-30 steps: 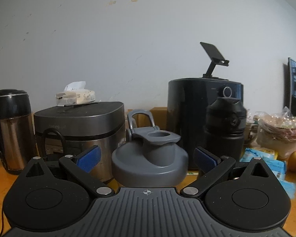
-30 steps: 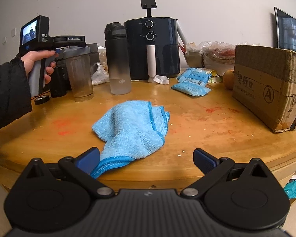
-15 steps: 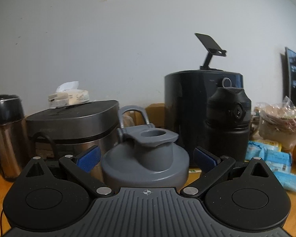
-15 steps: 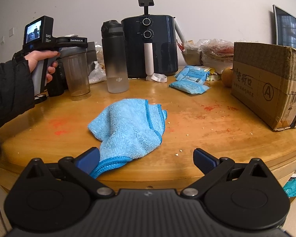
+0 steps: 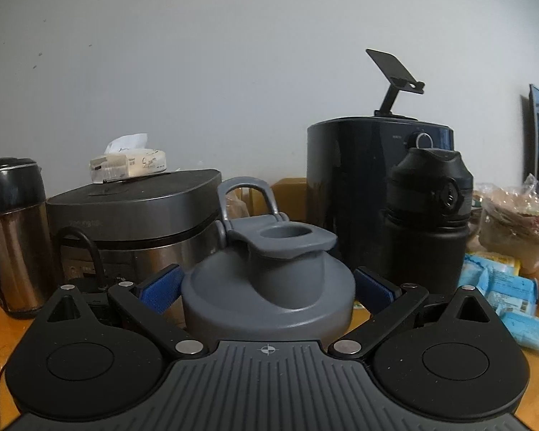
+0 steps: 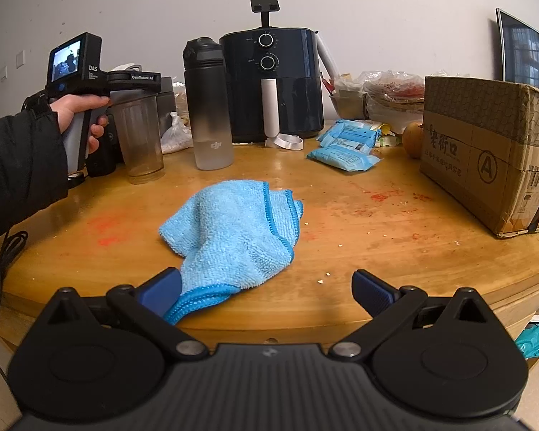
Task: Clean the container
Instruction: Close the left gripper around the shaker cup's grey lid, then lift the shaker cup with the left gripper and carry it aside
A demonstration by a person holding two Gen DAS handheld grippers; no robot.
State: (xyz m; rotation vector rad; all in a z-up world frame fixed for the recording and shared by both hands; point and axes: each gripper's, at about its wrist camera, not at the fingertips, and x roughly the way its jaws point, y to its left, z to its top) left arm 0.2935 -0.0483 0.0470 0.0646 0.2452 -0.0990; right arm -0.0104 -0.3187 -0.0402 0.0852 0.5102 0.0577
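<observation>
Grey plastic forms the lid (image 5: 267, 280) of the container (image 6: 140, 136), a smoky translucent shaker cup standing upright at the far left of the wooden counter (image 6: 377, 222). The left gripper (image 5: 267, 289) has its jaws spread wide, one blue pad on each side of the lid; whether the pads touch the lid cannot be determined from the left wrist view. The right wrist view shows a hand (image 6: 79, 111) in a dark sleeve (image 6: 18, 168) holding that gripper's handle level with the top of the cup. The right gripper (image 6: 267, 292) sits low at the near counter edge with its jaws also wide apart and nothing between them. A light blue cloth (image 6: 233, 230) lies crumpled on the counter centre, its near corner reaching just beside the left pad of the right gripper. A dark water bottle (image 6: 206, 104) stands upright just right of the container, beside a black air fryer (image 6: 273, 82). Blue packets (image 6: 345, 147) lie near the fryer, and a cardboard box (image 6: 485, 151) occupies the right side of the counter. Behind the lid, a rice cooker (image 5: 133, 226) and a steel kettle (image 5: 14, 233) stand against the wall.
</observation>
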